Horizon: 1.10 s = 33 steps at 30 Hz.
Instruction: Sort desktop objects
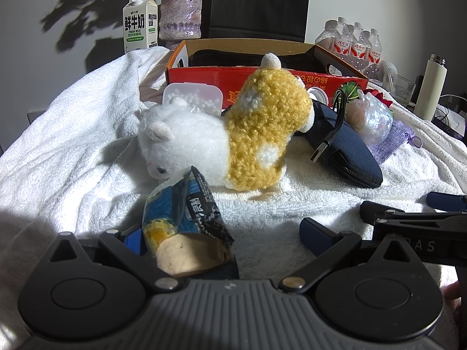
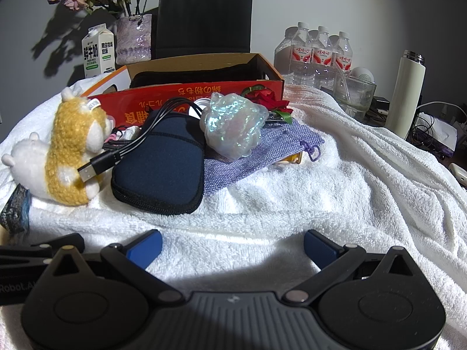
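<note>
My left gripper (image 1: 224, 234) is open; a torn-open blue and black snack packet (image 1: 186, 227) lies between its jaws against the left pad, with the right pad well apart from it. A white and yellow plush toy (image 1: 233, 134) lies just behind it on the white towel (image 1: 73, 145). My right gripper (image 2: 233, 246) is open and empty over bare towel. Ahead of it lie a dark blue zip pouch (image 2: 163, 166), a black USB cable (image 2: 99, 163), an iridescent plastic wad (image 2: 230, 125) and a purple cloth bag (image 2: 262, 148). The plush toy (image 2: 67, 151) shows at the left.
A red and orange cardboard box (image 1: 262, 67) stands open at the back, with dark cloth inside. Behind it are a milk carton (image 1: 140, 23), a purple vase (image 1: 181, 14) and a black bag. Water bottles (image 2: 318, 49), a glass jar (image 2: 353, 93) and a white flask (image 2: 407, 93) stand at the right.
</note>
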Each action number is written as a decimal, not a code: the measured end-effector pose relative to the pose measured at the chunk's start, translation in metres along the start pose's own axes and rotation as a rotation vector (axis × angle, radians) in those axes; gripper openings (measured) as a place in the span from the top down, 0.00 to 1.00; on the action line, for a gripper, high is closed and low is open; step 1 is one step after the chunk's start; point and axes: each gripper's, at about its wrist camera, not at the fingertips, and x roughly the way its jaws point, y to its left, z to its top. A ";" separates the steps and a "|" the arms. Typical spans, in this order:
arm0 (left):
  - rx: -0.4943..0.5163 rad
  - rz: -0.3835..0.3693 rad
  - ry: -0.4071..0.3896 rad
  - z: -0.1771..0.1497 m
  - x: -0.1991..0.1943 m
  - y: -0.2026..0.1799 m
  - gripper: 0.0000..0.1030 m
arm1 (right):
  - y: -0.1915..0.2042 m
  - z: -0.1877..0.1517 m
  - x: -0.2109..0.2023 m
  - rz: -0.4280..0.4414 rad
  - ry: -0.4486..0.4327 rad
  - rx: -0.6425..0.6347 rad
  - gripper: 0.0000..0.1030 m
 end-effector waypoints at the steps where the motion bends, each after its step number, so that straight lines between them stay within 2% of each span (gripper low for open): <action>1: 0.000 0.000 0.000 0.000 0.000 0.000 0.00 | 0.000 0.000 0.000 0.000 0.000 0.000 0.00; 24: 0.003 0.003 0.000 -0.001 -0.001 -0.001 0.00 | 0.001 0.000 0.002 0.006 0.002 -0.007 0.00; 31: 0.006 -0.018 -0.065 -0.005 -0.026 0.008 0.00 | -0.006 -0.003 -0.008 0.040 -0.002 -0.042 0.00; 33: 0.025 -0.032 -0.097 -0.004 -0.036 0.011 0.00 | -0.008 -0.004 -0.015 0.016 -0.015 -0.051 0.00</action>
